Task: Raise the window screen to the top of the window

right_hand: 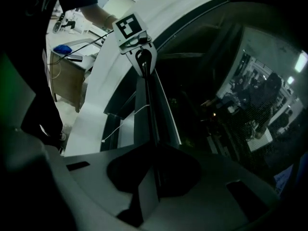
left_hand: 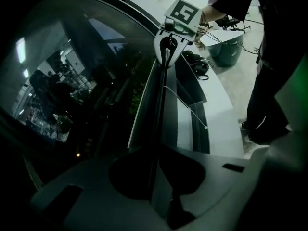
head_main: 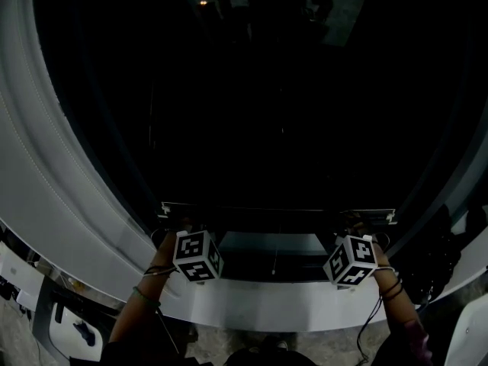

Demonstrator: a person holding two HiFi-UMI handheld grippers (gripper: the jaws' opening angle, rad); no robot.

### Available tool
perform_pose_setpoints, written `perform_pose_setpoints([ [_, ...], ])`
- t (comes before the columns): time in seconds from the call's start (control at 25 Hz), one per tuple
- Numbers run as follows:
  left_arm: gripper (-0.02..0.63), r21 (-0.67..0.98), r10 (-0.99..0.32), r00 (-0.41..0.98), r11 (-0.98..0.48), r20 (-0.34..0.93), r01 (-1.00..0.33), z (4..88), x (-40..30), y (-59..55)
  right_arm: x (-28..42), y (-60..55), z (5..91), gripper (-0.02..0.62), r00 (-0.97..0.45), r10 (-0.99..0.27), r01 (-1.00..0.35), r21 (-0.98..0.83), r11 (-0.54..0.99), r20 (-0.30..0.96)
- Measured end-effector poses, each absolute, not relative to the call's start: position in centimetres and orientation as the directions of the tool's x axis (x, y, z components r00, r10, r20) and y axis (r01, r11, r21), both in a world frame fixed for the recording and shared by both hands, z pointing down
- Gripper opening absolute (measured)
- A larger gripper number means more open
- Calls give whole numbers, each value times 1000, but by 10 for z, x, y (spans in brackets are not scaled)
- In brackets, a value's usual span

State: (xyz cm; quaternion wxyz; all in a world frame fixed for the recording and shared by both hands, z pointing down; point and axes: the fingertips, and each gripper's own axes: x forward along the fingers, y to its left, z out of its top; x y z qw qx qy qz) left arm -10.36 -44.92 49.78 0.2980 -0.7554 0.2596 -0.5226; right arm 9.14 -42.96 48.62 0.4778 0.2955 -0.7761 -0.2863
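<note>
The window screen's dark bottom bar runs level across the lower part of the black window pane. My left gripper is shut on the bar's left end and my right gripper on its right end. In the left gripper view the bar leads from my own jaws to the right gripper at the far end. The right gripper view mirrors this: the bar passes between its jaws toward the left gripper. A thin white pull cord hangs below the bar.
A broad white window frame curves around the pane, with a white sill just under the grippers. A black bag lies on the sill and a grey bin stands beyond. A desk with a blue object stands at left.
</note>
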Motion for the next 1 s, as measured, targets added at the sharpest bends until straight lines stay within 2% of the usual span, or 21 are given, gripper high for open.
perform_pose_setpoints([
  [0.2, 48, -670, -658, 289, -739, 696, -68, 498, -101, -452, 91, -432, 489, 41, -305, -697, -166, 684, 710, 649],
  [0.32, 55, -683, -674, 192, -730, 713, -25, 502, -102, -454, 91, -433, 490, 40, -267, -689, -153, 676, 721, 674],
  [0.48, 52, -719, -717, 60, -691, 694, 66, 502, -104, -456, 90, -433, 487, 28, -291, -665, -195, 638, 745, 688],
  [0.6, 32, -753, -746, 111, -658, 656, 24, 503, -104, -454, 90, -430, 488, 26, -289, -669, -191, 644, 741, 685],
  [0.8, 29, -689, -700, 227, -712, 677, -137, 498, -103, -453, 89, -429, 487, 26, -322, -676, -153, 669, 728, 663],
  [0.92, 31, -687, -691, 230, -718, 685, -111, 498, -101, -453, 90, -432, 490, 28, -289, -706, -165, 693, 702, 647],
  [1.0, 31, -684, -681, 195, -727, 706, -66, 500, -101, -455, 91, -435, 490, 28, -248, -685, -187, 660, 728, 685],
])
